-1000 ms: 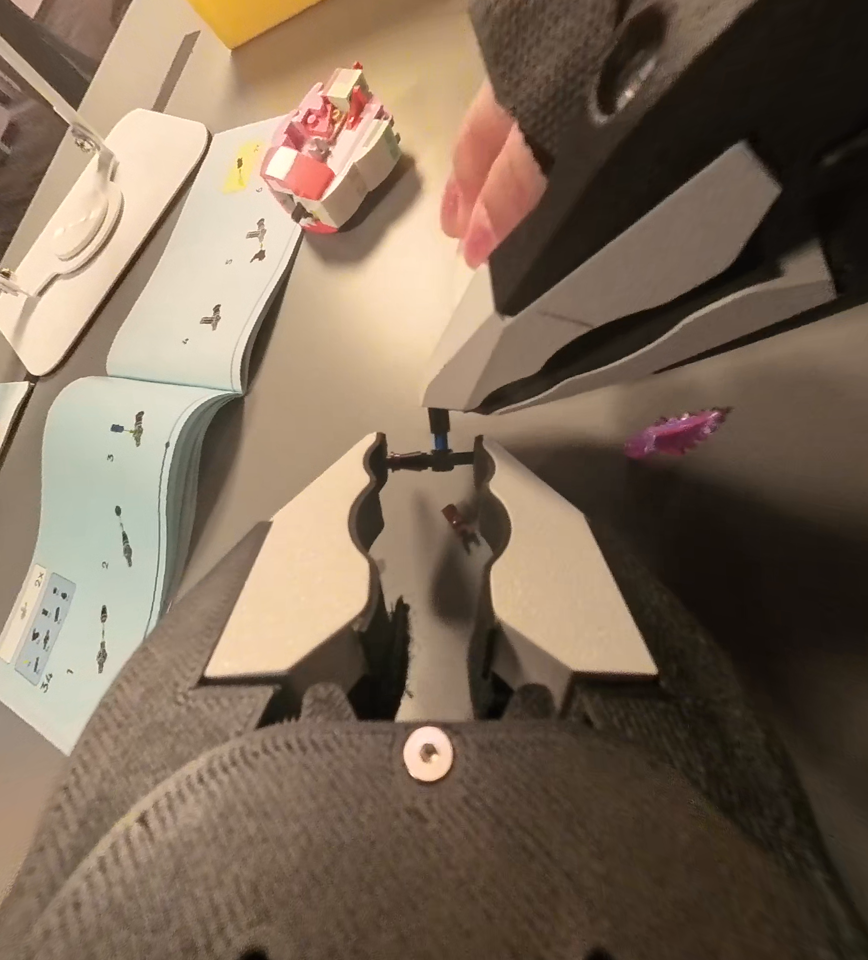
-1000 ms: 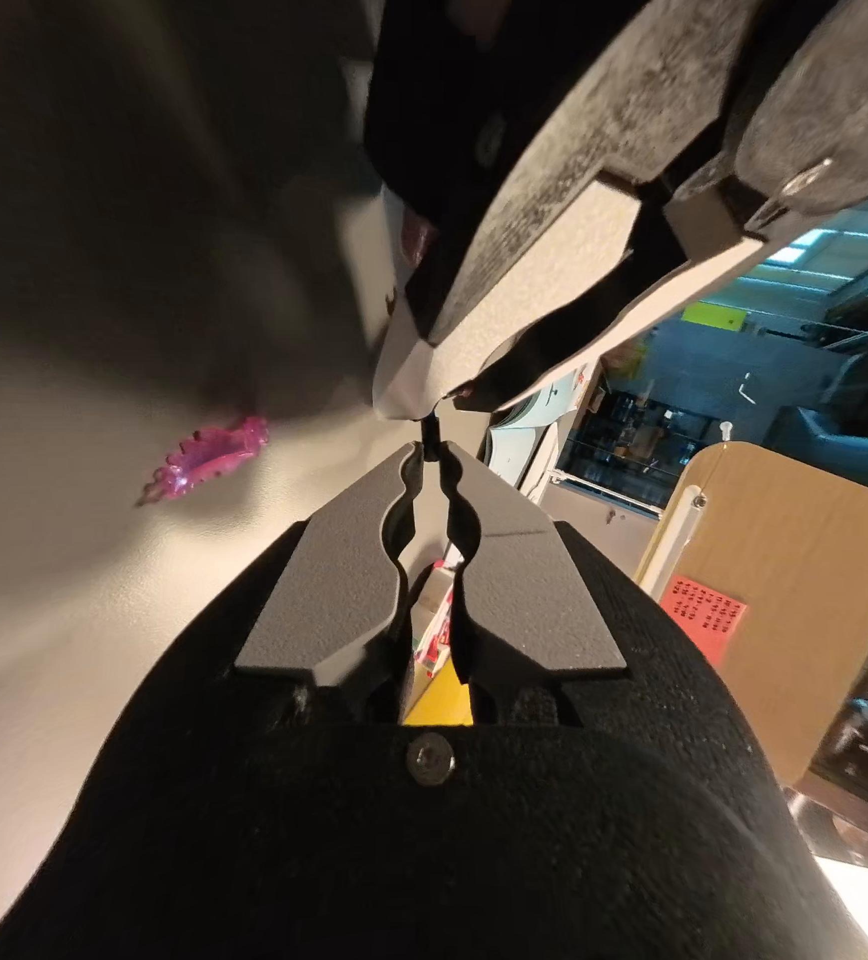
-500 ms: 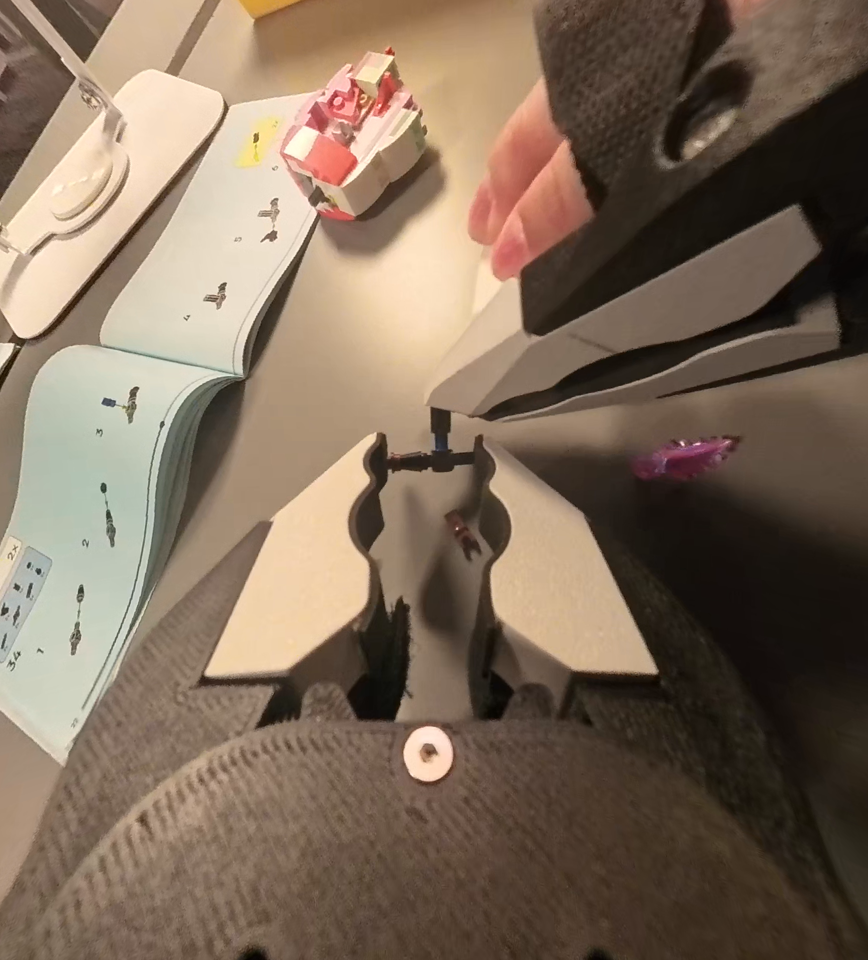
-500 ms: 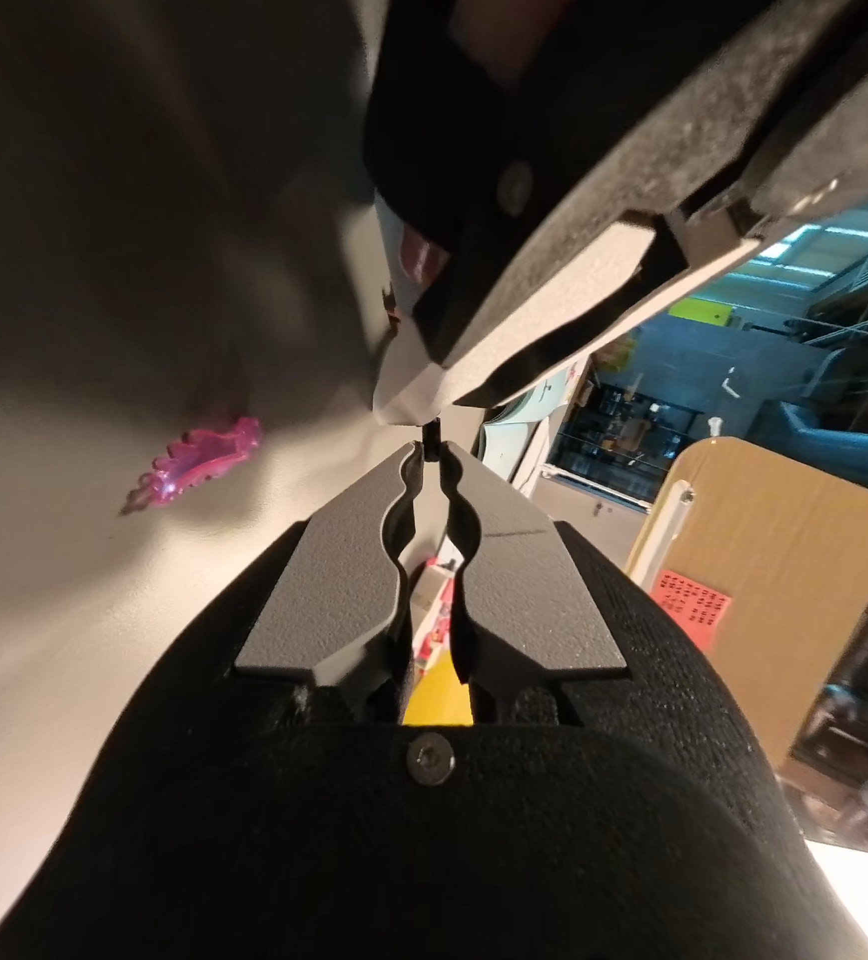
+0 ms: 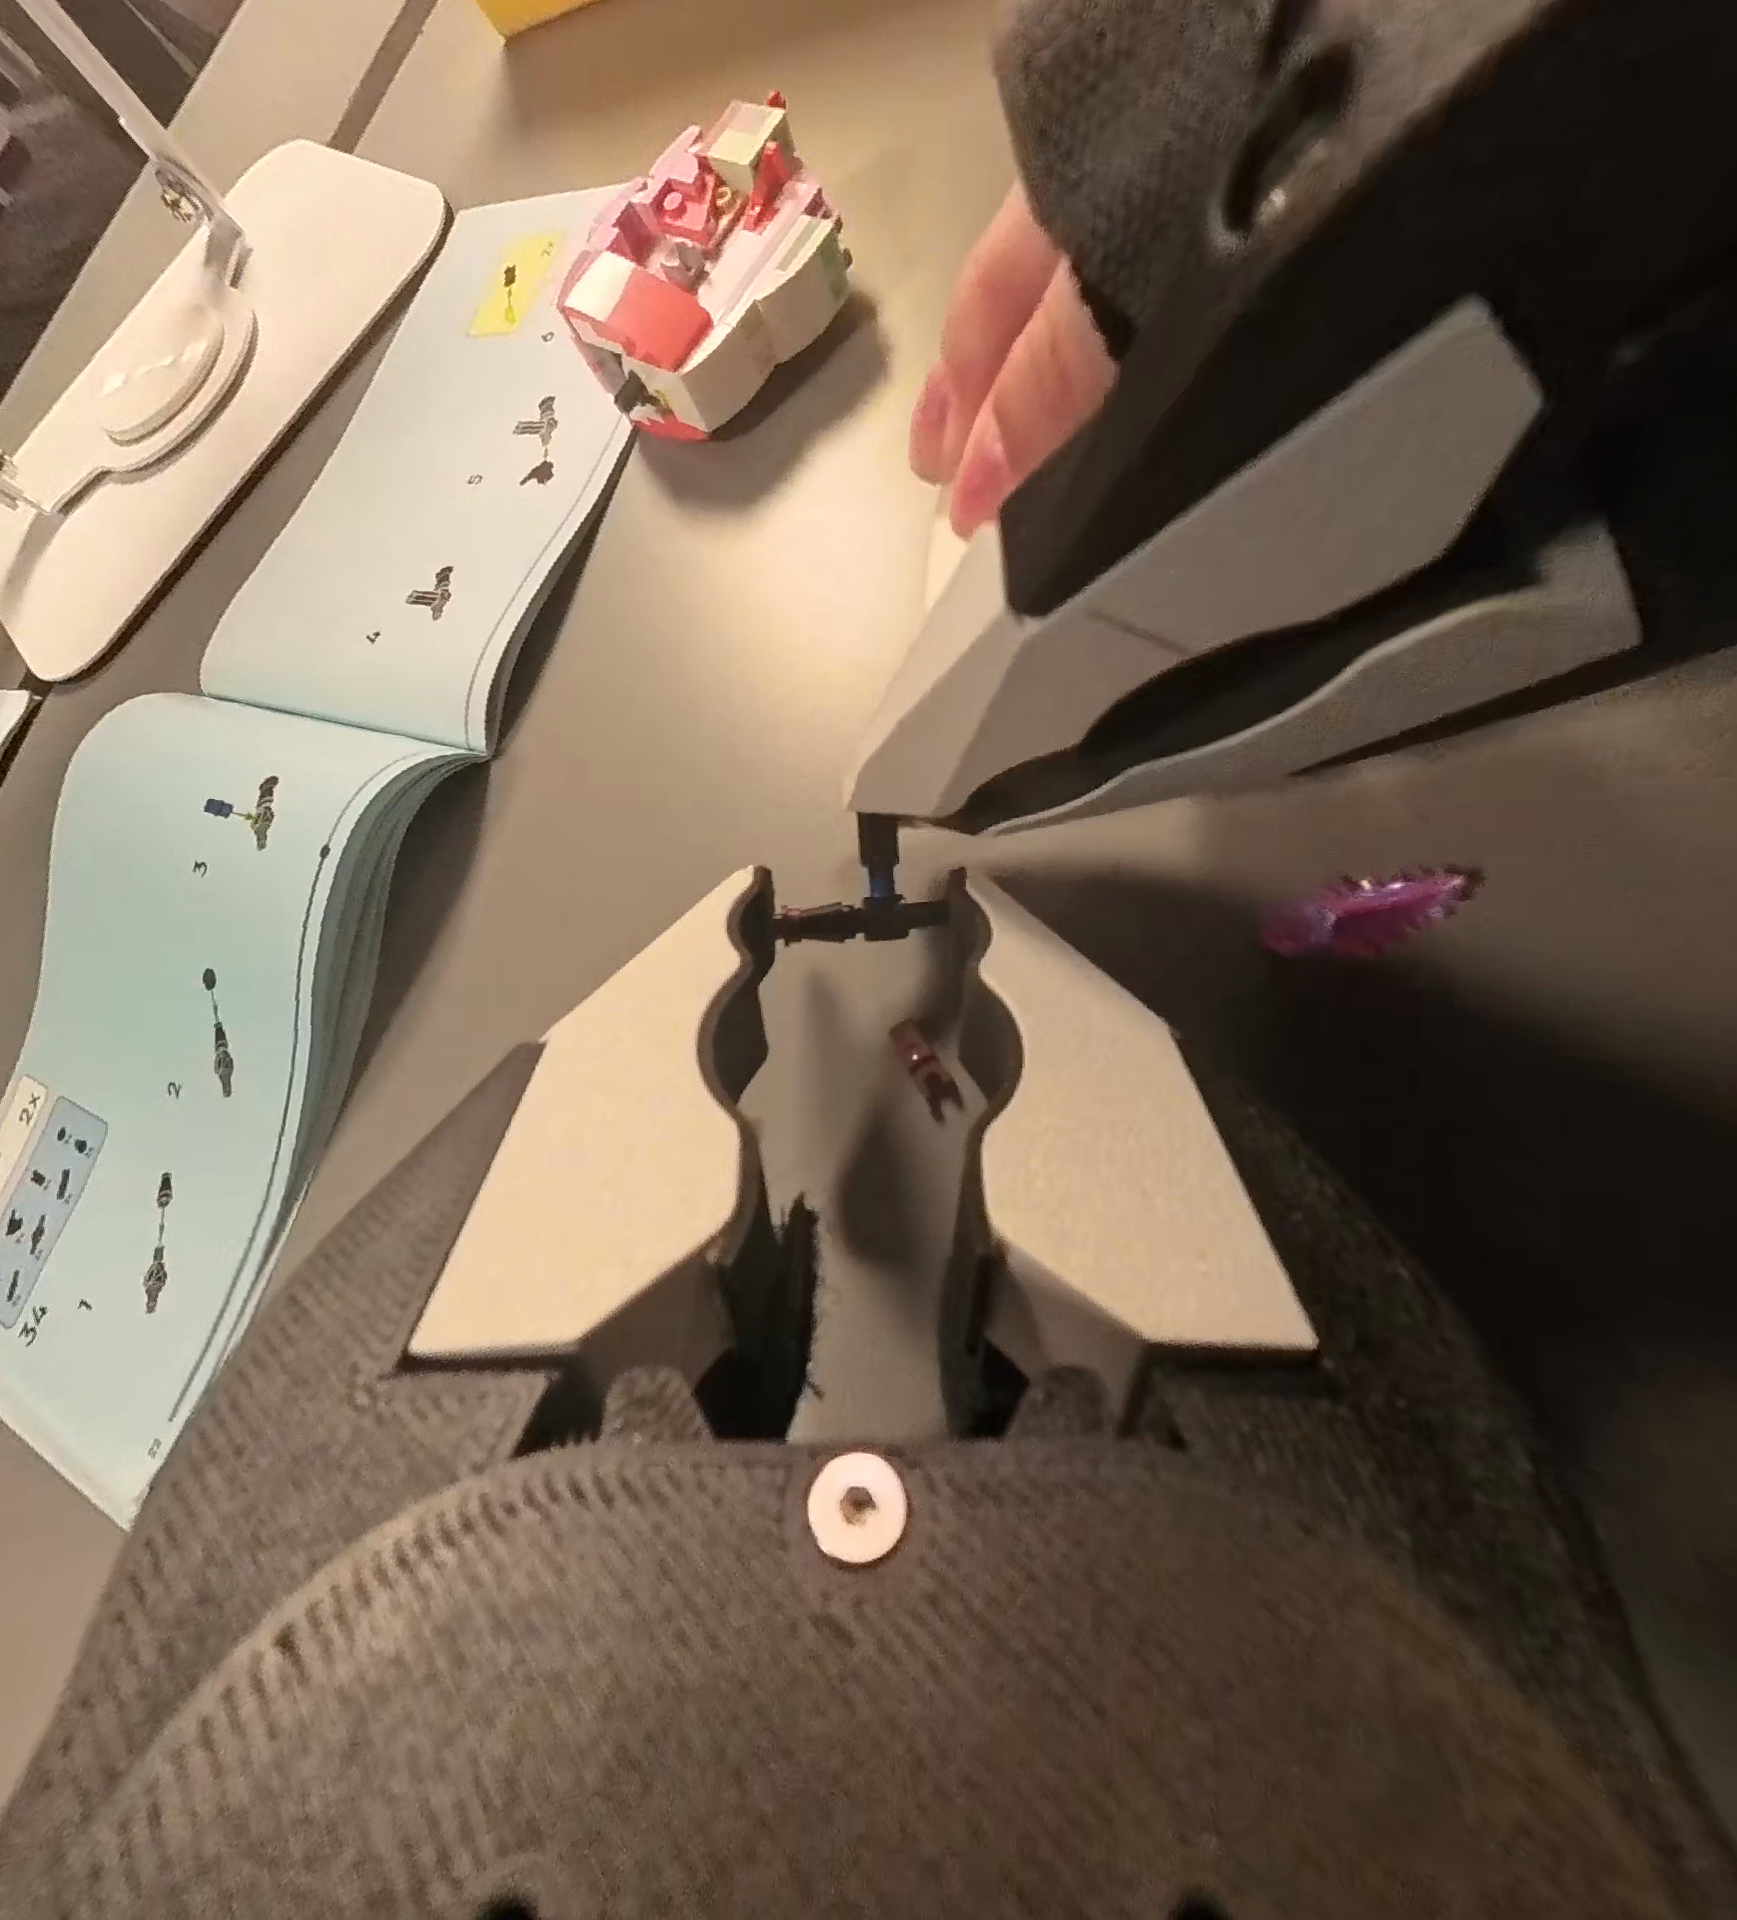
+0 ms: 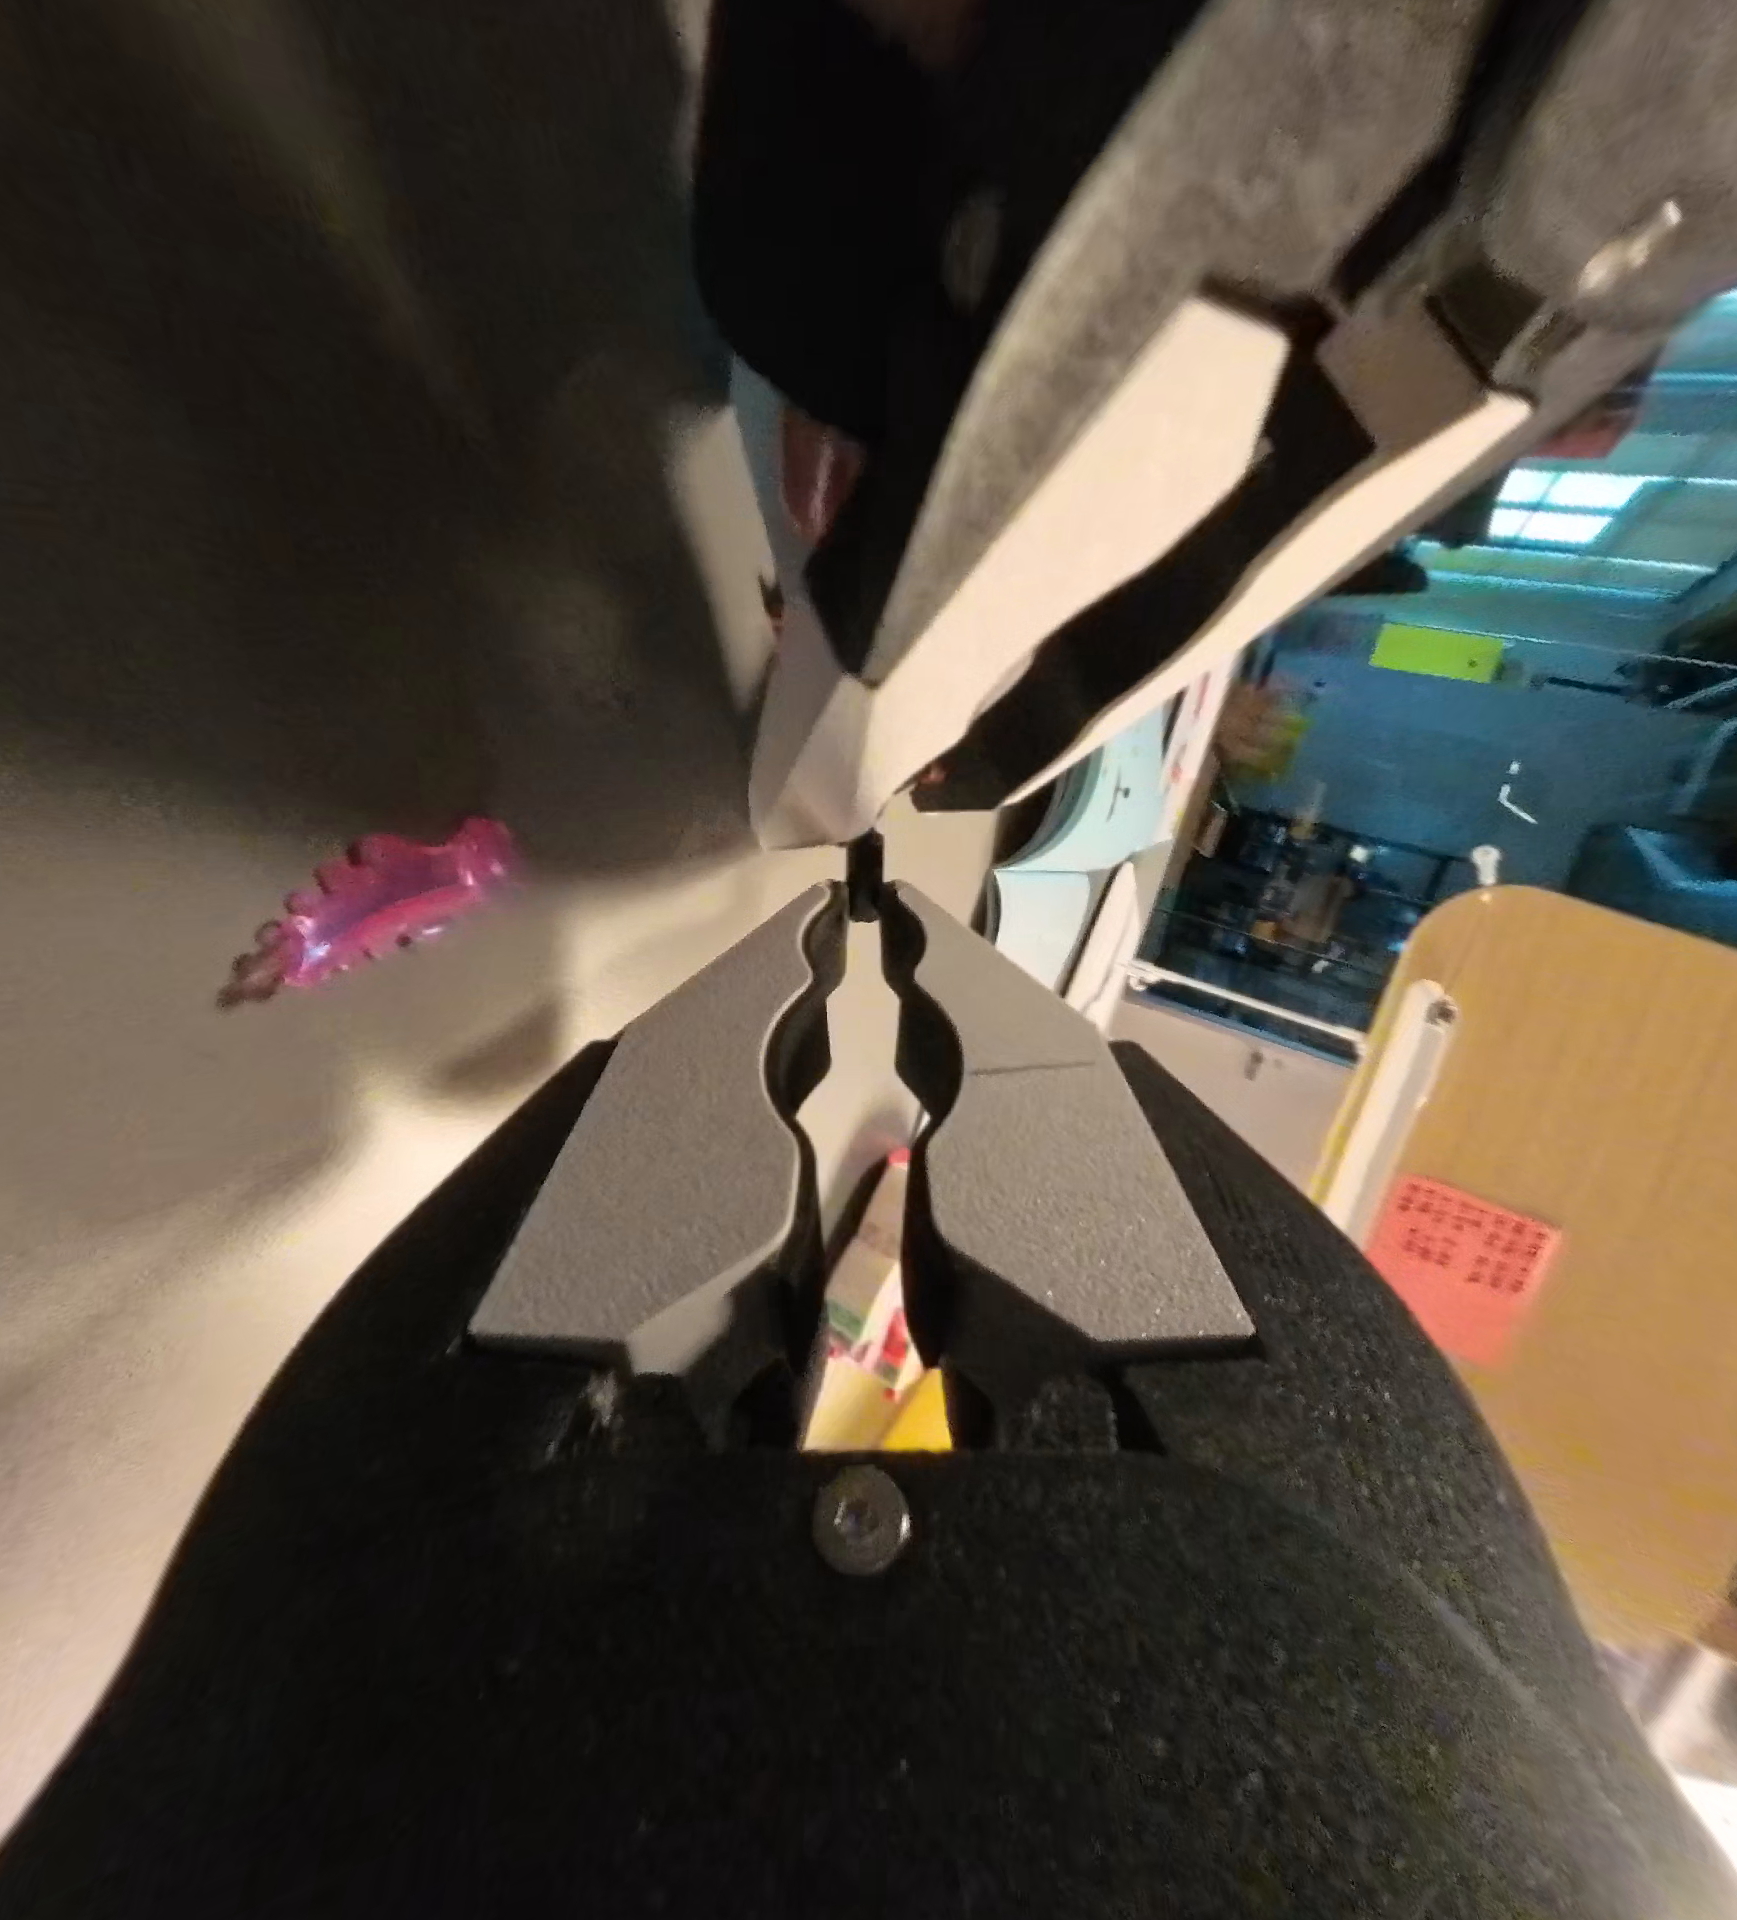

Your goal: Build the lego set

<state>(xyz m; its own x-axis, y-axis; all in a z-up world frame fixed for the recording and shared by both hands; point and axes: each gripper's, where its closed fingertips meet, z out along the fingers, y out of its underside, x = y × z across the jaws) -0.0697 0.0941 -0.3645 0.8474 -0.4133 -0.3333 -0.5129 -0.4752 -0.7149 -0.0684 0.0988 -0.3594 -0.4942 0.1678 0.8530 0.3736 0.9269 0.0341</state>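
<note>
This looks like an indoor workspace or lab set up for toy-brick building. A grey counter [image 5: 739, 644] carries an open instruction booklet [image 5: 220, 935], a pink and white brick model [image 5: 708, 301] and a white stand base [image 5: 189, 374] (a clear post rises from it). Beyond the counter stand dark glass-fronted shelving [image 6: 1259, 883], a wooden board [image 6: 1591, 1143] bearing a red sticker [image 6: 1466, 1257], and ceiling light panels [image 6: 1560, 509].
</note>
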